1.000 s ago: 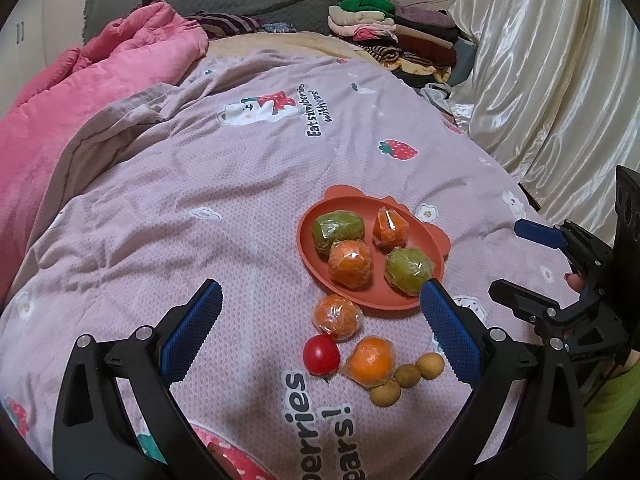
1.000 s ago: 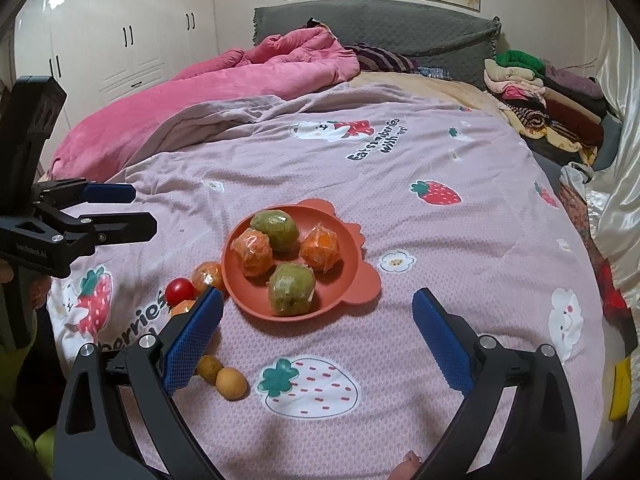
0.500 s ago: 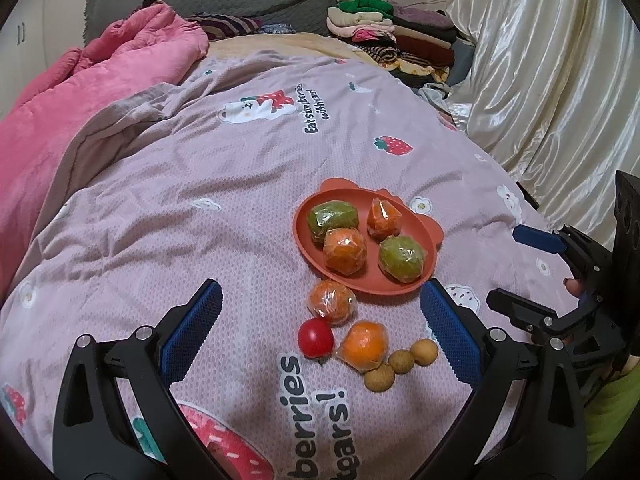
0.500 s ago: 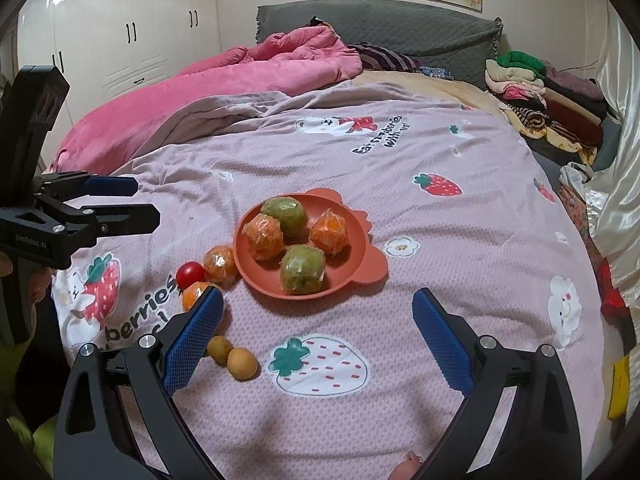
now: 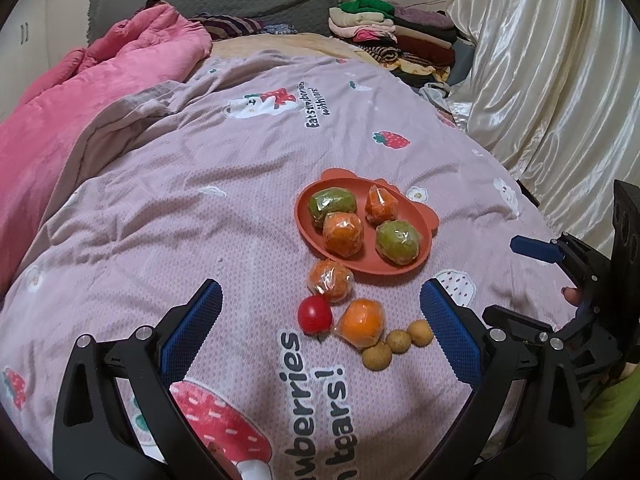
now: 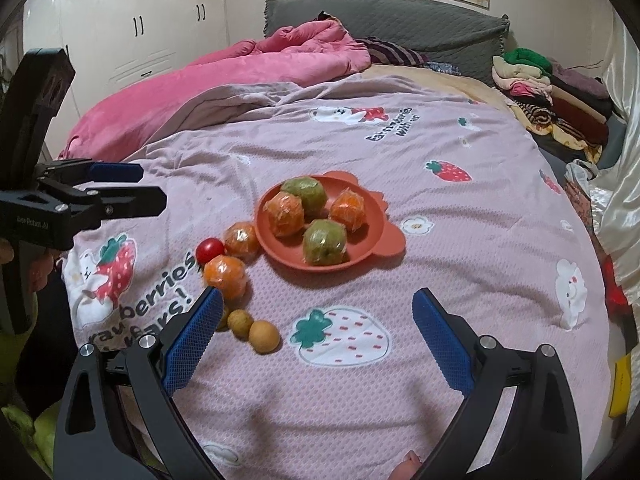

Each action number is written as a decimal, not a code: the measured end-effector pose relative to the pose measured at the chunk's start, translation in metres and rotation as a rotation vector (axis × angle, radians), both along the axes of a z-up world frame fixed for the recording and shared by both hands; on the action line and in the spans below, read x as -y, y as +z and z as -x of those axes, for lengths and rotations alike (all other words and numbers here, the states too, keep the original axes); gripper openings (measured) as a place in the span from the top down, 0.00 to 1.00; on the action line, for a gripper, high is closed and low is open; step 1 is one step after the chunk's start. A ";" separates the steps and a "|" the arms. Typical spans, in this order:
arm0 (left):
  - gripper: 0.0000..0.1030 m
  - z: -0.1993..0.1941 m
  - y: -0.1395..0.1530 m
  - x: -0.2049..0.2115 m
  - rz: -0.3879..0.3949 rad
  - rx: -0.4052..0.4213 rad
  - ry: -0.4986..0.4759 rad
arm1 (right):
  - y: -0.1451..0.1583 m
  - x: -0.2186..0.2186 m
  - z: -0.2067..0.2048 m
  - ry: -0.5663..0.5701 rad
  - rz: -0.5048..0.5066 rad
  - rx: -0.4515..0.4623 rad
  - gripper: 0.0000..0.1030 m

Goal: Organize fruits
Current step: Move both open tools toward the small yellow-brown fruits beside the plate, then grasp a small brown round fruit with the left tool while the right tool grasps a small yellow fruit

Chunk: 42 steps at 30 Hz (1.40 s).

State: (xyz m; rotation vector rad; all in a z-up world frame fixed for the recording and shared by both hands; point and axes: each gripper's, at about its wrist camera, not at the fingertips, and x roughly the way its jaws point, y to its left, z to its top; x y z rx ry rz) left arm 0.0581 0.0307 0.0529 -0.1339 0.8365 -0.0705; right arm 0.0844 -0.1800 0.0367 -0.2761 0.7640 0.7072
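An orange-red plate (image 5: 424,258) with small ear-shaped tabs lies on the pink printed bedspread (image 5: 200,216) of a bed, and everything else sits around it. On the plate are four plastic-wrapped fruits: two green ones (image 5: 332,205) and two orange ones (image 5: 343,234), packed close together. Just off the plate's near rim, on the bedspread, rests another wrapped orange fruit (image 5: 330,281), touching or nearly touching the rim; nearer the camera than that lie a small red tomato (image 5: 315,314) and a second wrapped orange (image 5: 361,323), side by side, and then three small tan round fruits (image 5: 398,342) in a short row. The left gripper (image 5: 320,334) hangs above this loose cluster with its blue-padded fingers (image 5: 192,334) spread wide apart and holding nothing — the tomato, the orange and the tan fruits show between the fingers, the plate beyond their tips. The right gripper (image 6: 316,338) is likewise wide open and empty, held on the near side of the plate; its left finger (image 6: 192,338) overlaps the edge of the tan fruits in the right wrist view, while the plate lies ahead between the fingers. From each wrist view the other gripper appears at the frame's edge — held in a hand and clear of the fruit. Far beyond the plate are a bunched pink blanket (image 6: 248,68) and a stack of folded clothes (image 6: 552,88).
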 end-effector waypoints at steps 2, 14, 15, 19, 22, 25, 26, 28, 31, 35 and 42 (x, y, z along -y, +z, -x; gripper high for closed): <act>0.10 0.003 0.000 0.000 -0.003 0.001 0.001 | -0.002 0.000 0.004 0.005 0.004 -0.003 0.08; 0.10 0.017 -0.013 0.006 -0.017 -0.026 -0.020 | -0.014 0.001 0.014 0.016 0.032 -0.013 0.08; 0.10 0.018 -0.014 0.008 -0.017 -0.030 -0.025 | -0.015 0.000 0.014 0.017 0.036 -0.013 0.08; 0.10 0.021 -0.024 0.015 -0.021 -0.050 -0.045 | -0.018 0.000 0.015 0.023 0.043 -0.018 0.08; 0.10 0.024 -0.031 0.021 -0.029 -0.066 -0.060 | -0.022 0.001 0.016 0.027 0.053 -0.022 0.09; 0.10 0.026 -0.038 0.025 -0.037 -0.078 -0.079 | -0.027 0.001 0.016 0.034 0.061 -0.032 0.09; 0.10 0.026 -0.040 0.027 -0.041 -0.081 -0.082 | -0.028 0.001 0.016 0.036 0.062 -0.033 0.09; 0.10 0.027 -0.044 0.028 -0.042 -0.090 -0.087 | -0.031 0.000 0.016 0.042 0.068 -0.038 0.11; 0.10 0.028 -0.049 0.032 -0.043 -0.099 -0.109 | -0.035 -0.001 0.015 0.057 0.078 -0.047 0.16; 0.24 0.029 -0.057 0.036 -0.027 -0.122 -0.142 | -0.042 -0.004 0.014 0.079 0.093 -0.059 0.27; 0.44 0.026 -0.070 0.042 -0.002 -0.157 -0.182 | -0.055 -0.013 0.009 0.136 0.090 -0.108 0.48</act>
